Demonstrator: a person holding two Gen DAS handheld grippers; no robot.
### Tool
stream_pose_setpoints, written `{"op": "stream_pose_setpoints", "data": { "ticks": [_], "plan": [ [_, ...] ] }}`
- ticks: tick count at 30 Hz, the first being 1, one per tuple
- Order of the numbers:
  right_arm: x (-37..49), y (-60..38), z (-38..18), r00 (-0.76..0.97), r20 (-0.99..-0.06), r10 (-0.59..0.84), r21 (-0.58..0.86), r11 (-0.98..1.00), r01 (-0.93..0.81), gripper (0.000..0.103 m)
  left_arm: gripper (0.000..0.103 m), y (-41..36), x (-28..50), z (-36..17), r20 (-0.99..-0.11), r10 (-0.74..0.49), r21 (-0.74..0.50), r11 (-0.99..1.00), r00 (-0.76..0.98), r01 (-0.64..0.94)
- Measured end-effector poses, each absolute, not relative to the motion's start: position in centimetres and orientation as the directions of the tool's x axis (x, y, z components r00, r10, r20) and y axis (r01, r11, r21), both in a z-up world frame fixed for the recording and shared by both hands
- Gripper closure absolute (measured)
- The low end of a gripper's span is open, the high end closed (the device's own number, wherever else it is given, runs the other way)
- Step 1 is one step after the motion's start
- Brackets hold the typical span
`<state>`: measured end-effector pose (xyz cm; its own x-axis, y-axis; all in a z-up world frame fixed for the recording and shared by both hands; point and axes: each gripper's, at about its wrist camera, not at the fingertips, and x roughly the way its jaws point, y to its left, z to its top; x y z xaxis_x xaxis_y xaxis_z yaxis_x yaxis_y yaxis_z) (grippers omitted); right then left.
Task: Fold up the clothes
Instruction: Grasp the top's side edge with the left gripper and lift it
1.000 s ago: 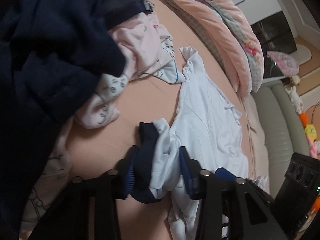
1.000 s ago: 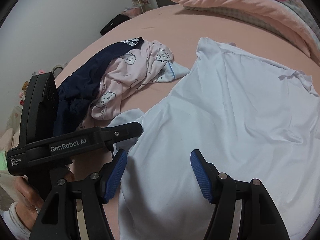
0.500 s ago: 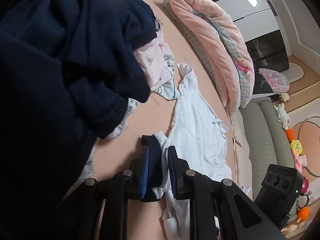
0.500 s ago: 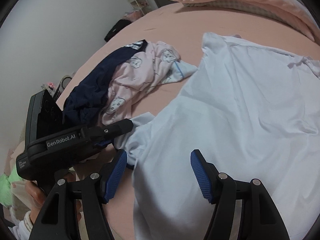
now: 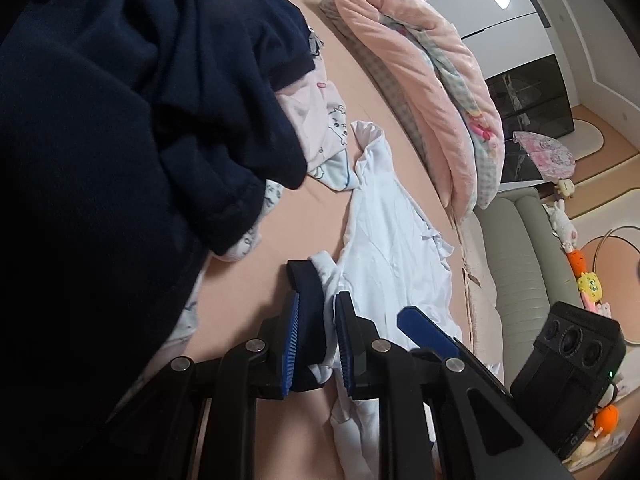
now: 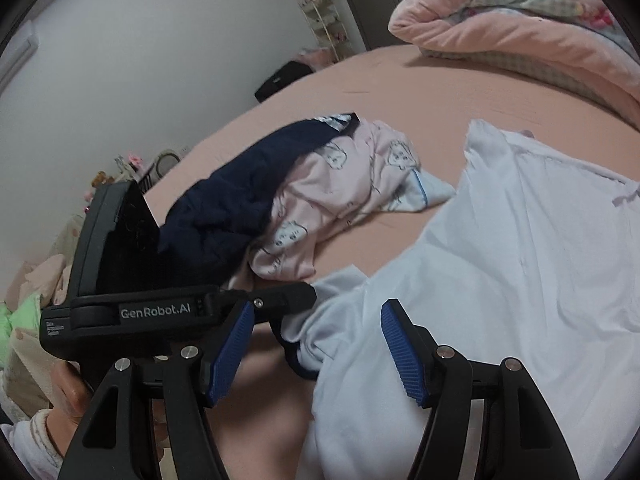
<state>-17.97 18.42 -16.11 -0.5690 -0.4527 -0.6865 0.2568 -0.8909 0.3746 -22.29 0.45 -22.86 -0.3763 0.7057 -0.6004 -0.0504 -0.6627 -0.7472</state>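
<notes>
while the white shirt (image 6: pixel 500 264) lies spread on the pink bed (image 6: pixel 400 92), the left gripper (image 5: pixel 318 336) is clamped on its navy-trimmed sleeve (image 5: pixel 316 284).
in the past second its jaws closed on that sleeve, and the cloth bunches between the blue pads. the right gripper (image 6: pixel 316 344) hangs with jaws apart, gripping nothing, just above the shirt's near edge beside the pinched sleeve. a navy garment (image 6: pixel 240 200) and pink printed pyjamas (image 6: pixel 340 192) are heaped beyond the sleeve. a rolled pink quilt (image 6: pixel 520 28) lies at the bed's far side.
</notes>
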Motion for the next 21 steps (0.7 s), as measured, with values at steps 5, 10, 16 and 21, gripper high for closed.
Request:
{"op": "stream_pose_setpoints", "data": {
  "ticks": [5, 10, 16, 21],
  "plan": [
    [-18.7, 17.7, -17.2, -0.549, -0.714, -0.434, 0.341, -0.901, 0.269, 0.038, 0.088, 0.0, -22.3, -23.0, -0.59, 0.717, -0.757, -0.651, -0.372, -0.054],
    [-17.2, 15.8, -17.0, -0.596, -0.708, -0.379, 0.14, -0.902, 0.408, 0.039, 0.088, 0.4, -22.5, -22.5, -0.597, 0.72, -0.741, -0.664, -0.355, -0.099],
    [-17.1, 14.4, -18.1, -0.569, -0.738, -0.362, 0.09, -0.889, 0.449, 0.039, 0.088, -0.3, -22.6, -22.0, -0.558, 0.752, -0.767, -0.629, -0.352, -0.128],
    [-18.2, 14.0, -19.5, -0.561, -0.769, -0.307, 0.078, -0.916, 0.394, 0.041, 0.088, -0.5, -22.6, -22.0, -0.548, 0.765, -0.775, -0.616, -0.337, -0.139]
  ]
}}
